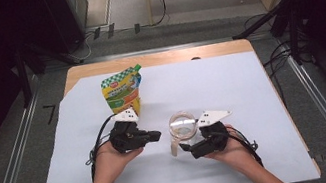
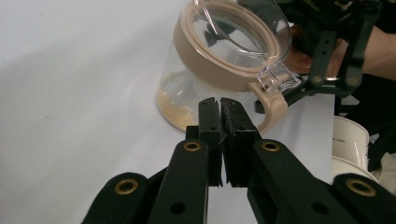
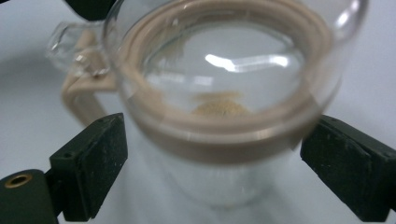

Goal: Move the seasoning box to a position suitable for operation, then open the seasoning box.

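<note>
Bracing a clear jar [image 1: 182, 124] w/ the right gripper [image 1: 195, 147] while the left gripper [image 1: 157, 135] sits pinched shut beside it.

L to R on the worktop [image 1: 231, 84]: refill pouch [image 1: 123, 92] stands upright at approx 11 o'clock from the jar, just behind the left gripper; that gripper lies level, its jaws closed together w/ nothing between them, tips aimed at 3 o'clock toward the jar, close to its beige handle [image 2: 274, 106] but apart from it. Jar stands at worktop centre, clear lid [image 2: 243, 28] in a beige ring, a few tan granules [image 2: 176, 112] on the bottom. Right gripper comes in from approx 5 o'clock of the jar, jaws wide, one pad [image 3: 91, 163] each side of the glass under the ring; can't tell if pads actually press the glass.
</note>
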